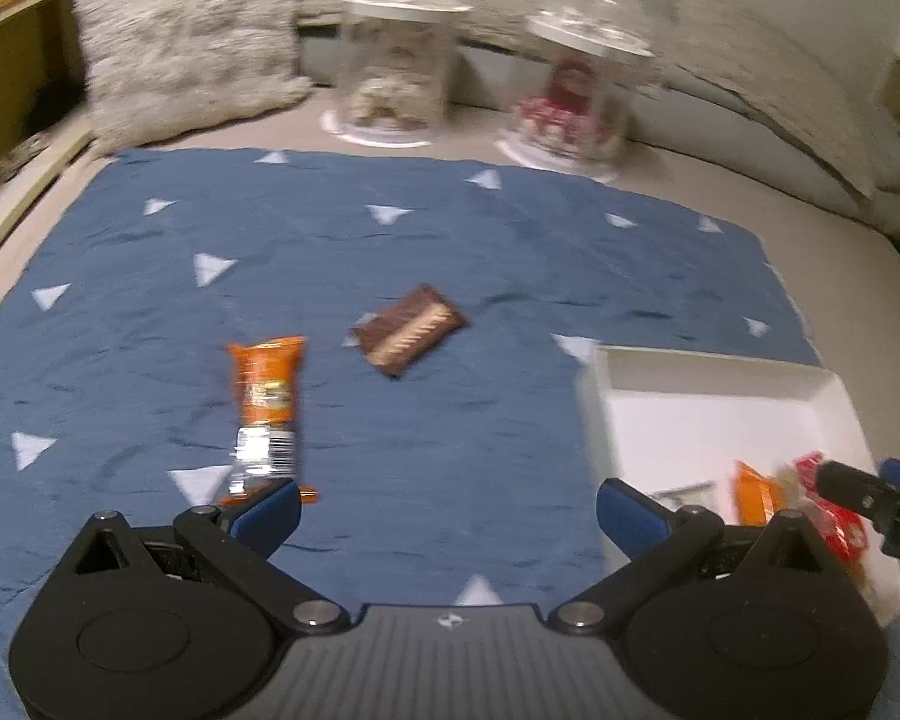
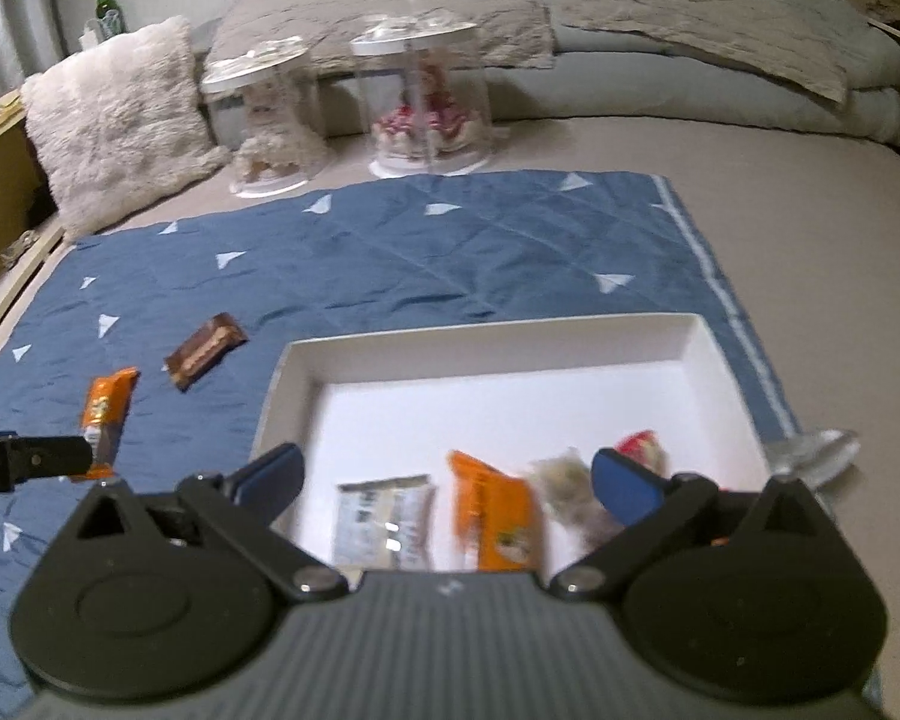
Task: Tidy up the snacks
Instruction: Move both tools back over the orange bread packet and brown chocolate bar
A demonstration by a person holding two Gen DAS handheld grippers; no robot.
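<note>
An orange snack bar (image 1: pixel 267 405) lies on the blue cloth (image 1: pixel 390 252) just ahead of my left gripper (image 1: pixel 450 519), whose left fingertip touches its near end. A brown chocolate bar (image 1: pixel 411 330) lies farther out. My left gripper is open and empty. My right gripper (image 2: pixel 447 489) is open over the white box (image 2: pixel 498 336), which holds a silver packet (image 2: pixel 384 519), an orange packet (image 2: pixel 498 519), a pale snack (image 2: pixel 570 492) and a red one (image 2: pixel 639 447). The orange bar (image 2: pixel 108 414) and brown bar (image 2: pixel 207 351) lie left of the box.
Two clear lidded jars (image 2: pixel 264 120) (image 2: pixel 429 102) stand beyond the cloth on the bed. A fluffy pillow (image 2: pixel 120 114) sits at the back left, grey pillows behind. A silver wrapper (image 2: pixel 816 450) lies right of the box. The bed edge runs along the left.
</note>
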